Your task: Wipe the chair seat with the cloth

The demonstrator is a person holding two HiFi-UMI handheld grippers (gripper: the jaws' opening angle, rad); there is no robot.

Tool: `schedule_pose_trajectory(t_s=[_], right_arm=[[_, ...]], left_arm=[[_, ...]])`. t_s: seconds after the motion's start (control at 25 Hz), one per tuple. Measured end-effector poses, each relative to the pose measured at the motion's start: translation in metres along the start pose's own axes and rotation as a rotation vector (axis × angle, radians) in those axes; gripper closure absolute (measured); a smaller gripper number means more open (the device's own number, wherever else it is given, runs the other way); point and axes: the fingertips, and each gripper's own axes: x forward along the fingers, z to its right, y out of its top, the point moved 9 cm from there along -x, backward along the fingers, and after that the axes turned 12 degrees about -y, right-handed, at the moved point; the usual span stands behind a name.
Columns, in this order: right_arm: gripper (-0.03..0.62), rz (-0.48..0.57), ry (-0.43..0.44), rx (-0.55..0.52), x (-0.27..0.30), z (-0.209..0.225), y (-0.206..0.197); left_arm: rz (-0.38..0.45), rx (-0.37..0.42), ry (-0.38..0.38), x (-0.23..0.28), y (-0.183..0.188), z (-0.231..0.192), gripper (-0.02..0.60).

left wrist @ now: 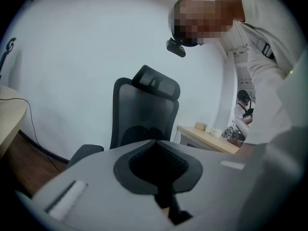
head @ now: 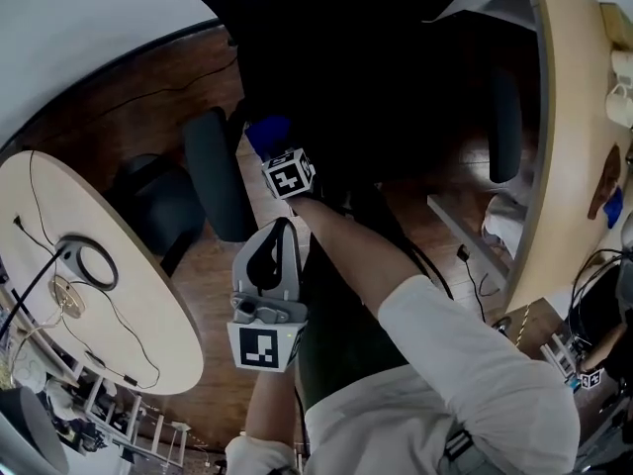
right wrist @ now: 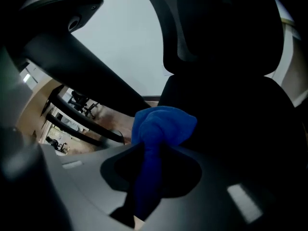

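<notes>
The black chair seat (head: pixel 386 87) lies dark at the top of the head view, between two armrests (head: pixel 220 171). My right gripper (head: pixel 275 151) reaches over the seat's left front, its marker cube facing up, shut on a blue cloth (head: pixel 267 134). In the right gripper view the cloth (right wrist: pixel 161 126) bunches out of the shut jaws (right wrist: pixel 153 148), right against the dark seat (right wrist: pixel 231 114). My left gripper (head: pixel 280 228) hangs nearer to me, off the seat, shut and holding nothing (left wrist: pixel 155 142). It faces the chair's mesh back and headrest (left wrist: pixel 144 112).
A round wooden table (head: pixel 148 325) with cables stands at the left. A long desk (head: pixel 564 127) with mugs runs down the right, also seen behind the chair (left wrist: pixel 207 138). Wooden floor (head: pixel 213 265) lies below, and a white wall stands beyond.
</notes>
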Motion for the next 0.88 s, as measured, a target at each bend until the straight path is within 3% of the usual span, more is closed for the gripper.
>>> schedule_pose_trajectory(t_s=[0.12,0.24,0.48,0.56,0.76,0.88], right_arm=[[0.505,-0.003,-0.03,-0.005,-0.005,0.017,-0.003],[0.505,-0.027,-0.133,0.031,-0.03,0.074,-0.003],[0.505,-0.041,-0.348,0.064,-0.07,0.294,-0.059],[0.505,-0.007,-0.393,0.068,-0.087,0.344,-0.065],[0.505,0.035,-0.407,0.116,-0.116,0.369,-0.065],[0.505,0.11,-0.273,0.085,-0.123,0.31,-0.054]], left_arm=[[-0.004,-0.028,-0.008,-0.009,-0.002,-0.003,0.58],[-0.007,-0.052,-0.051,-0.012,-0.004,-0.003,0.578],[-0.011,-0.063,-0.049,-0.003,-0.018,0.014,0.578],[-0.015,-0.077,-0.054,0.003,-0.028,0.025,0.578],[-0.033,-0.087,-0.062,0.013,-0.038,0.062,0.578],[-0.04,-0.072,-0.04,0.007,-0.044,0.069,0.578]])
